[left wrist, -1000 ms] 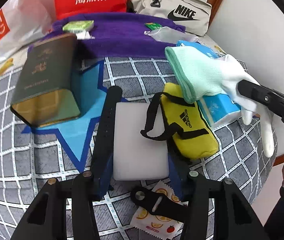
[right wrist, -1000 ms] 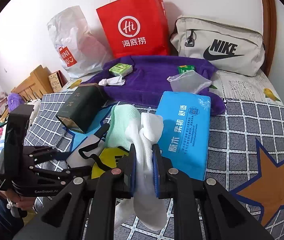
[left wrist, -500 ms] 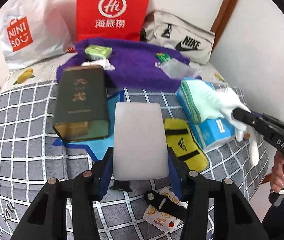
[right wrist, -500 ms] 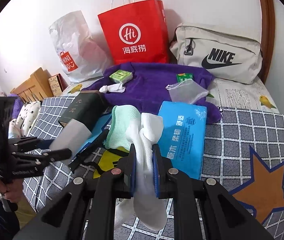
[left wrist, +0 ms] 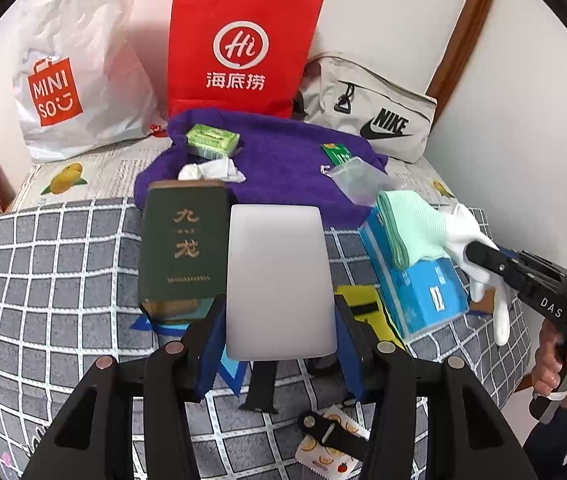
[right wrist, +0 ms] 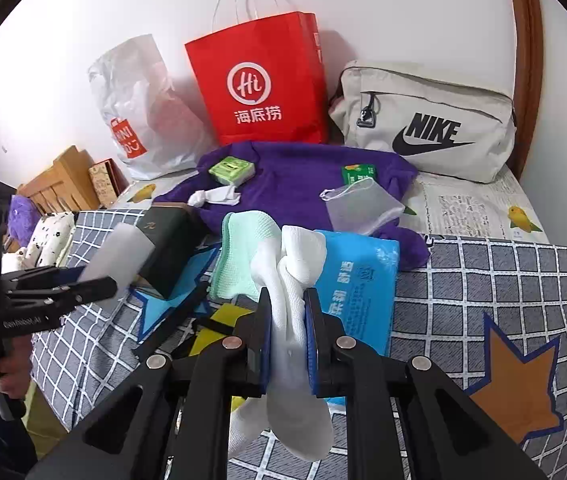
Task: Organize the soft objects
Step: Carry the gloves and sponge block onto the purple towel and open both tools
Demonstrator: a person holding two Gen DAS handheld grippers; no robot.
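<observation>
Left wrist view, left gripper (left wrist: pixel 279 312) jaws pinching a white foam block (left wrist: pixel 279 280) above the bed (left wrist: pixel 51 280), right gripper (right wrist: pixel 287 332) jaws clamped on a white glove (right wrist: pixel 295 264).

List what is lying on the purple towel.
On the purple towel: a green packet, a knotted white cloth, a green card and a clear pouch partly covering it. Anything beneath the towel is hidden.
</observation>
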